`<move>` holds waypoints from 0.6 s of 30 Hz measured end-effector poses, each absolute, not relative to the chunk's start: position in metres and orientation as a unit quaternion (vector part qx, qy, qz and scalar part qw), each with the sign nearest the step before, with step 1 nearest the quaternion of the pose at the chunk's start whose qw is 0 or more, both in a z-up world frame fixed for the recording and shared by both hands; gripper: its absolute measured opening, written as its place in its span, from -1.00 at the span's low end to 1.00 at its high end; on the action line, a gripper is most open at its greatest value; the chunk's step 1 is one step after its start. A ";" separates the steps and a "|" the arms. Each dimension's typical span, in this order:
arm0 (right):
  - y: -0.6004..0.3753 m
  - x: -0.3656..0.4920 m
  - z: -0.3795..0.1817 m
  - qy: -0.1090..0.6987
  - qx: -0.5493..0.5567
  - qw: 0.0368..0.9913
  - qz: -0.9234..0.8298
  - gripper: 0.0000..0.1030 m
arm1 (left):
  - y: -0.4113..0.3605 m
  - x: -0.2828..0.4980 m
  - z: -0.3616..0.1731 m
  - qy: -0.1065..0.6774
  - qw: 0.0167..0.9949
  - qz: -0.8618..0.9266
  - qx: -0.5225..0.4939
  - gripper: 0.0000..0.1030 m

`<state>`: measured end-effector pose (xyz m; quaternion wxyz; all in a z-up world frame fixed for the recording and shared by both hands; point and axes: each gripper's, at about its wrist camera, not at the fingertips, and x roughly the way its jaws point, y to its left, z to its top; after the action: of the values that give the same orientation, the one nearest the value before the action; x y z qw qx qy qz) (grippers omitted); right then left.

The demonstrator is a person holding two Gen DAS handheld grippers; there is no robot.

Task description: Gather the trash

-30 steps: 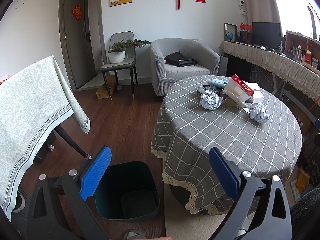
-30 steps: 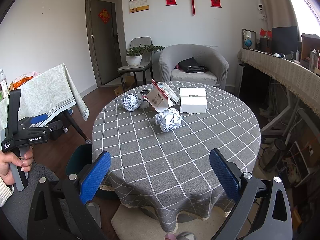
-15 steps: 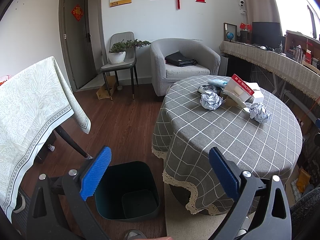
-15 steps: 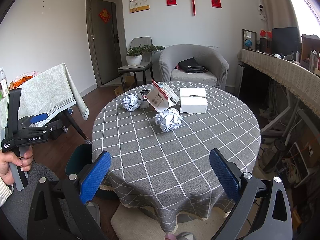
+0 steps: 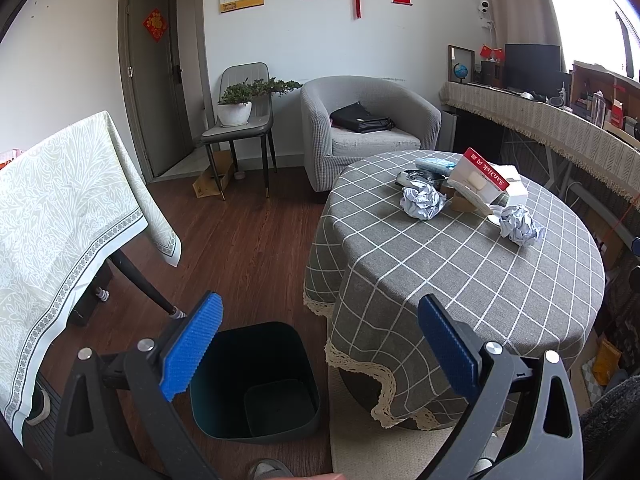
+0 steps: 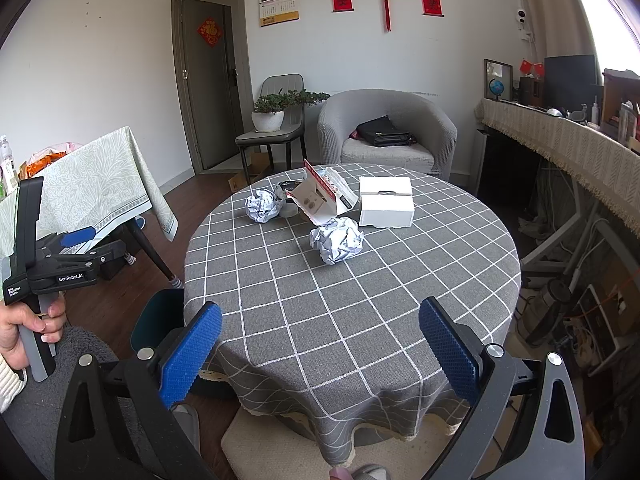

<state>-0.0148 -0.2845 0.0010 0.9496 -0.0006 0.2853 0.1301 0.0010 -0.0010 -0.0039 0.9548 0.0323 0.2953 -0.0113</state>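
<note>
Both the left gripper (image 5: 318, 348) and right gripper (image 6: 320, 350) hang released and empty, probably because the crumpled paper balls (image 6: 338, 240) at frame centre await the dark bin (image 5: 256, 380) at bottom.

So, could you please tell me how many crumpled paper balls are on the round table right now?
2. One crumpled paper ball lies toward the table's far left, beside the opened cardboard package. The other crumpled paper ball sits nearer, just before the white box. More may hide behind the boxes.

Bare tablecloth (image 6: 340, 312) before nearer paper ball (image 6: 337, 245), white box (image 6: 386, 207) just behind, bin (image 5: 256, 380) mouth unobstructed
</note>
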 end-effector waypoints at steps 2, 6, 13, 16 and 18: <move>-0.285 -0.015 0.001 0.285 -0.001 0.950 0.130 0.94 | -0.001 0.001 -0.004 0.295 0.955 -0.011 0.033 0.93; -0.285 -0.015 0.001 0.285 -0.001 0.950 0.130 0.94 | -0.001 0.001 -0.004 0.296 0.955 -0.010 0.033 0.93; -0.284 -0.016 0.001 0.285 -0.002 0.950 0.130 0.94 | -0.001 0.001 -0.004 0.296 0.955 -0.011 0.033 0.93; -0.283 -0.016 0.001 0.285 -0.002 0.950 0.130 0.94 | -0.001 0.001 -0.004 0.296 0.955 -0.011 0.033 0.93; -0.284 -0.015 0.002 0.285 -0.002 0.950 0.130 0.94 | 0.000 0.001 -0.005 0.296 0.955 -0.011 0.033 0.93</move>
<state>-0.0153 -0.2842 0.0018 0.9497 -0.0024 0.2849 0.1301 0.0014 -0.0005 -0.0046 0.9546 0.0331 0.2959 -0.0106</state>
